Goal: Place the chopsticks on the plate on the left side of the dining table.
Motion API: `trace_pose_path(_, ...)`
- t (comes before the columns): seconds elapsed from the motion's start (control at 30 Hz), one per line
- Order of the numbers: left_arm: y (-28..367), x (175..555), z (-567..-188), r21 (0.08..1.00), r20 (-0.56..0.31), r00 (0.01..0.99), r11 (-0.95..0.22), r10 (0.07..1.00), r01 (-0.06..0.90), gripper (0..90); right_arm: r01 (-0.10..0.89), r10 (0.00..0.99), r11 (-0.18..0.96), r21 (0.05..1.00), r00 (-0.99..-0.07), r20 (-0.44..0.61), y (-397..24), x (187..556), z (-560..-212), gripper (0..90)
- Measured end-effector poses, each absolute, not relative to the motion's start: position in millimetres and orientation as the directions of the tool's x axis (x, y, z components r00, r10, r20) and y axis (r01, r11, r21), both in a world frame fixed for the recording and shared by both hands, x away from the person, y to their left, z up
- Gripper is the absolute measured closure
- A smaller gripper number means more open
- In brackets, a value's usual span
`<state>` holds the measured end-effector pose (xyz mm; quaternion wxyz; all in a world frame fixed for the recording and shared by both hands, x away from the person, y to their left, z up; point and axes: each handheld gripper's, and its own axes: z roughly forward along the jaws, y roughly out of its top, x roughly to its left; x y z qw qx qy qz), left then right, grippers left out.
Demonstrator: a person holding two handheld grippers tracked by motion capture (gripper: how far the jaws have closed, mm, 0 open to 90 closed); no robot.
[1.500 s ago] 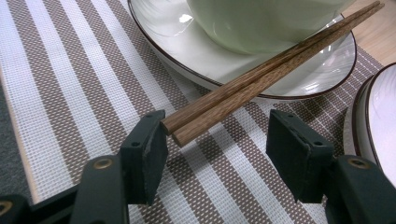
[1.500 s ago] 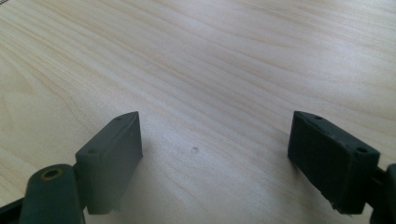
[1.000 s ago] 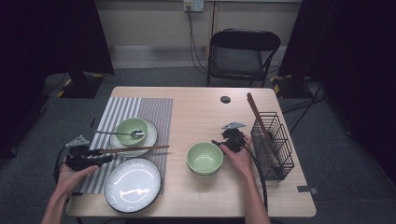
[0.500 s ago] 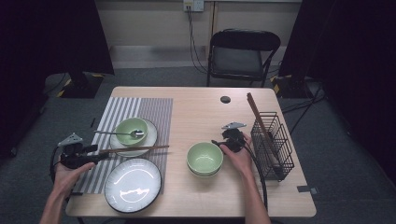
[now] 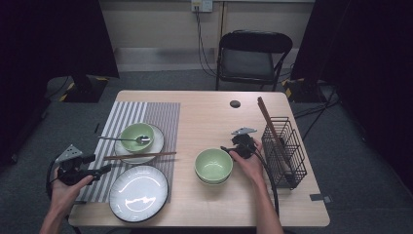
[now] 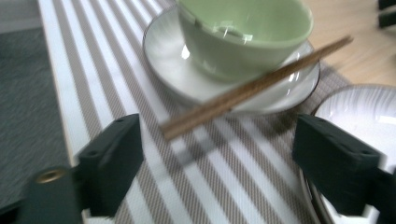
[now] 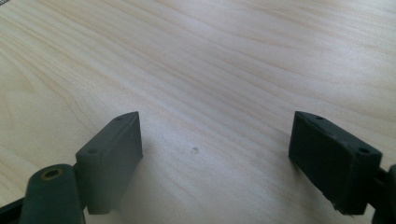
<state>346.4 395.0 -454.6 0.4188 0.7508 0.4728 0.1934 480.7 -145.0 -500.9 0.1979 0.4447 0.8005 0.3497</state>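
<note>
A pair of brown chopsticks lies across the front rim of a white saucer. The saucer carries a green bowl with a spoon in it. My left gripper hovers just left of the chopsticks' near end. Its jaws have just been opening and stand wide with nothing between them. In the left gripper view the chopsticks lie ahead of the left gripper, untouched. My right gripper rests beside stacked green bowls, open over bare table.
A large white plate sits on the striped placemat, just right of my left gripper. A black wire basket with a chopstick leaning in it stands at the right. A chair stands behind the table.
My left gripper has drawn back to the left and risen a little from the chopsticks' end, its jaws now wider. The chopsticks stay on the saucer. The right hand has kept still.
</note>
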Motion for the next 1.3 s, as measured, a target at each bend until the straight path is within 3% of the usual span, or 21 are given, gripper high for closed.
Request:
trace_pose_path(0.07,397.3,339.0,-456.8,0.814,-0.096,0.467,-0.201,0.879,0.545,22.4,0.572,0.848,0.360,0.737,-0.530,-0.002,-145.9,481.1,-500.8,17.0)
trace_pose_path(0.13,398.8,335.0,-462.1,0.807,-0.106,0.436,-0.179,0.894,0.563,17.1,0.571,0.848,0.362,0.736,-0.530,-0.006,-145.5,480.9,-500.9,17.0)
trace_pose_path(0.6,388.5,344.8,-500.1,0.746,-0.077,0.400,-0.214,0.913,0.630,18.2,0.572,0.852,0.360,0.737,-0.524,-0.009,-145.3,480.1,-501.0,16.8)
trace_pose_path(0.83,381.1,345.0,-502.4,0.744,-0.016,0.398,-0.254,0.917,0.617,15.3,0.577,0.860,0.353,0.736,-0.510,-0.012,-145.4,477.5,-500.9,17.0)
trace_pose_path(1.3,380.1,344.9,-502.7,0.745,-0.016,0.391,-0.250,0.920,0.619,14.5,0.582,0.866,0.345,0.736,-0.500,-0.011,-146.1,474.5,-500.8,16.9)
